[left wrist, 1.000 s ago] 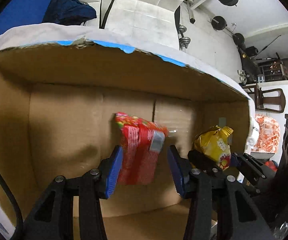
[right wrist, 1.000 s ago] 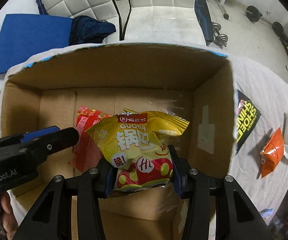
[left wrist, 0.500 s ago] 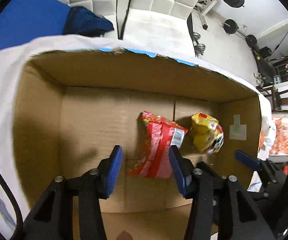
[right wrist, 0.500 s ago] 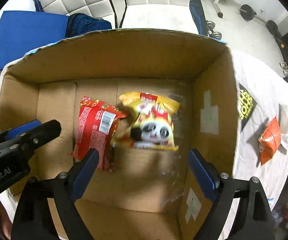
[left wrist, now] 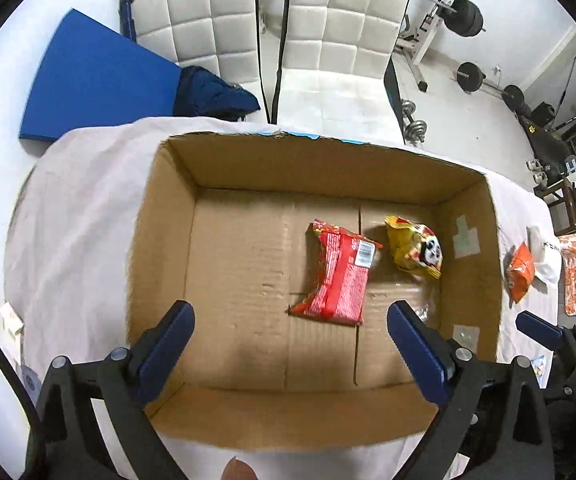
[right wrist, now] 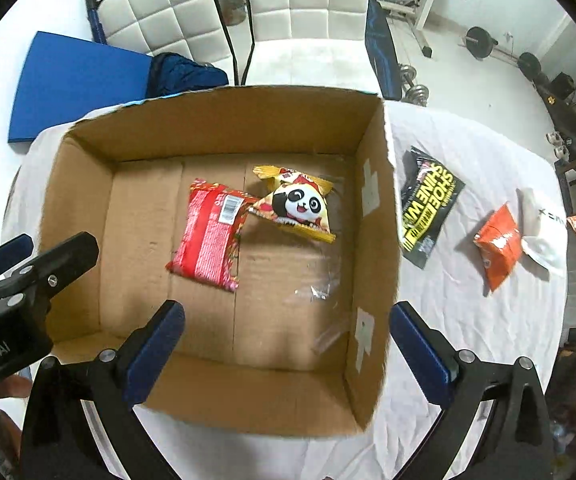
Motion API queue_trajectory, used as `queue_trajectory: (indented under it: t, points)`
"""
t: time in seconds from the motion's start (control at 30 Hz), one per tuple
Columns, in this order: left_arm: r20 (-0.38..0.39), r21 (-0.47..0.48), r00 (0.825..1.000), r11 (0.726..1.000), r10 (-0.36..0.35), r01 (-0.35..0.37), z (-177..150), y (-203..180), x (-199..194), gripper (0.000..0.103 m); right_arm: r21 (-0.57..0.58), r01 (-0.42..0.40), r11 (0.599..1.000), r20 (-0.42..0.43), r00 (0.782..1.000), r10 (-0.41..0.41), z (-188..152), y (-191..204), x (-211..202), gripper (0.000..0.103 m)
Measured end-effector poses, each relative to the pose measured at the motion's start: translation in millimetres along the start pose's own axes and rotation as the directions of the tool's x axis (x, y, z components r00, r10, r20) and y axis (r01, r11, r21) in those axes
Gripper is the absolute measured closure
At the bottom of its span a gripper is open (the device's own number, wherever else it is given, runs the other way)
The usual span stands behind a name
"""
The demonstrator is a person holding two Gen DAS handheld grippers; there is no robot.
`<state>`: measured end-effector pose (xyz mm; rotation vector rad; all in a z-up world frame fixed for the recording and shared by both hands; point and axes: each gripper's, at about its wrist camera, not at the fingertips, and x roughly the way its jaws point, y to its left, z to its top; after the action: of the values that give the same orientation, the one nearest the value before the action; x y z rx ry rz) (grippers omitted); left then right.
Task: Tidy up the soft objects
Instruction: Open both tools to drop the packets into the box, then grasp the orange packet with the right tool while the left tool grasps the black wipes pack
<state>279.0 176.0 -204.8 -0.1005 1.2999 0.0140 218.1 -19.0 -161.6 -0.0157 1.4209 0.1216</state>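
An open cardboard box [left wrist: 160,240] [right wrist: 372,216] stands on the white-clothed table. On its floor lie a red snack packet [left wrist: 342,276] [right wrist: 210,236] and a yellow panda packet [left wrist: 416,248] [right wrist: 298,208], touching at one corner. My left gripper [left wrist: 288,316] hovers above the box's near half, jaws opening wide, nothing between them. My right gripper [right wrist: 286,310] hangs over the box's right side, pointing down, jaws likewise opening and empty. The left gripper's fingers [right wrist: 76,252] show at the right wrist view's left edge.
To the right of the box on the cloth lie a black shoe-wipes pack [right wrist: 428,208], an orange packet [right wrist: 498,246] [left wrist: 520,272] and a white pouch [right wrist: 536,232]. White padded chairs [left wrist: 328,40], a blue mat [left wrist: 96,84] and gym weights stand behind the table.
Both grippers let go of their packets, spread wide and rose out of the box. The red and yellow packets dropped and now lie flat on the box floor.
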Motion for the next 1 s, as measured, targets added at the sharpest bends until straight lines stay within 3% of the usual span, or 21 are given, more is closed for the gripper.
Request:
queue_trajectory:
  t: [0.17, 0.6, 0.83, 1.0]
  points:
    - [0.067, 0.000, 0.998, 1.000, 0.020, -0.020, -21, -5, -35, 0.004, 0.001, -0.035, 0.999, 0.027, 0.999, 0.035, -19, 4, -25, 0.000]
    - [0.116, -0.010, 0.993, 1.000, 0.023, -0.022, -50, -38, -91, 0.004, -0.013, -0.128, 0.992, 0.069, 0.989, 0.128, -56, -19, -83, 0.000]
    - [0.134, 0.020, 0.991, 1.000, -0.015, 0.013, -41, -101, -109, 0.004, 0.061, -0.138, 0.989, 0.074, 0.988, 0.133, -58, -102, -100, 0.000]
    - [0.094, 0.053, 0.991, 0.995, -0.090, 0.086, -21, -174, -93, 0.004, 0.145, -0.061, 0.988, 0.068, 0.996, 0.052, -55, -198, -97, 0.000]
